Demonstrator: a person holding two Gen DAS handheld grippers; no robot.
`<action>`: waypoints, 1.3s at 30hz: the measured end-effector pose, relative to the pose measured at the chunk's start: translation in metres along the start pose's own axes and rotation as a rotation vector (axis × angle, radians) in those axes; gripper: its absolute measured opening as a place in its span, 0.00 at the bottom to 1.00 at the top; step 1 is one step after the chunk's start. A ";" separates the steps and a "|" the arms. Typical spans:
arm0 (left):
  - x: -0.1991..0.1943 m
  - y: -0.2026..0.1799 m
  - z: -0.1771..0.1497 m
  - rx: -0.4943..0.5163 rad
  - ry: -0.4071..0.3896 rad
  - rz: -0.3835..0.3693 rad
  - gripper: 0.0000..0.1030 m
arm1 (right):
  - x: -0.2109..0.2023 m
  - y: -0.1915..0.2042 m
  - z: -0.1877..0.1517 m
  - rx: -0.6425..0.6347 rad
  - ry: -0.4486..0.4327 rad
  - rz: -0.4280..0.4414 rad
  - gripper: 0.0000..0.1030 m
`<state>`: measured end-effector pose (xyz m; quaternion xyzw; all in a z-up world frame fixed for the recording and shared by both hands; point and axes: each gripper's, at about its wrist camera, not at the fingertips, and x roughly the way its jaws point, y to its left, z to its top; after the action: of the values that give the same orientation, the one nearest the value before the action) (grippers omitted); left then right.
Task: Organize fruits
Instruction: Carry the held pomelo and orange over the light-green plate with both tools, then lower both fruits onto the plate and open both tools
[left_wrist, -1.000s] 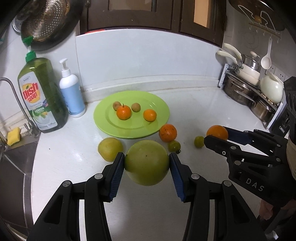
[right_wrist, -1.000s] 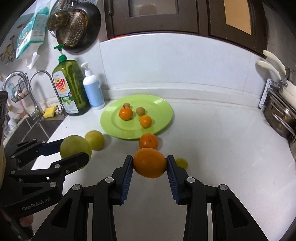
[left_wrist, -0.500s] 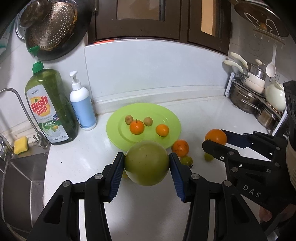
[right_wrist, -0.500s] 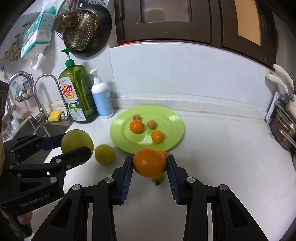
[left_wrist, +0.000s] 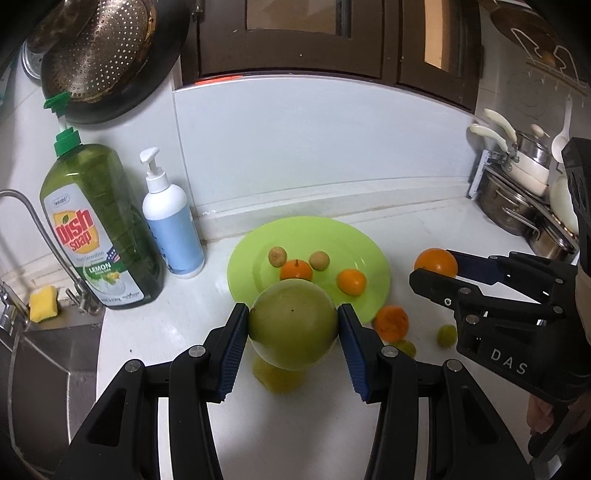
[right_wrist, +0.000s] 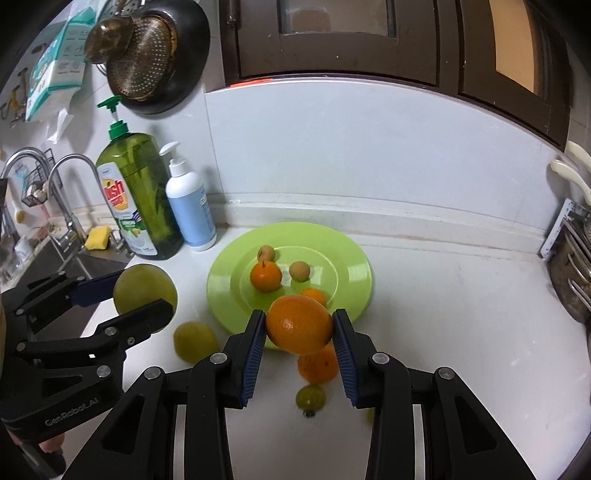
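Observation:
My left gripper is shut on a large green fruit and holds it above the counter, just in front of the green plate. My right gripper is shut on a big orange, held over the plate's near rim. The plate holds two small oranges and two small brown fruits. A yellow-green fruit, another orange and a small green fruit lie on the counter in front of the plate.
A dish soap bottle and a white pump bottle stand left of the plate. The sink with its tap is at far left. Pots on a rack stand at far right.
Both grippers have risen and moved forward toward the plate with their fruits held. The loose fruits on the counter now sit lower and partly hidden under the grippers.

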<state>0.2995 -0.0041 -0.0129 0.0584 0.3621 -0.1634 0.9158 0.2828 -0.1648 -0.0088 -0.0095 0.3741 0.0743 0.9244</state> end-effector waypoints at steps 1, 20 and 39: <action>0.003 0.002 0.003 -0.001 0.001 0.002 0.47 | 0.003 0.000 0.003 0.003 0.003 0.001 0.37; 0.077 0.030 0.032 0.004 0.076 0.000 0.47 | 0.088 -0.003 0.043 0.044 0.102 -0.013 0.37; 0.138 0.041 0.041 0.008 0.170 -0.028 0.47 | 0.144 -0.018 0.043 0.128 0.212 -0.055 0.37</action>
<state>0.4343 -0.0101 -0.0779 0.0708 0.4387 -0.1721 0.8791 0.4174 -0.1605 -0.0785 0.0314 0.4734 0.0234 0.8800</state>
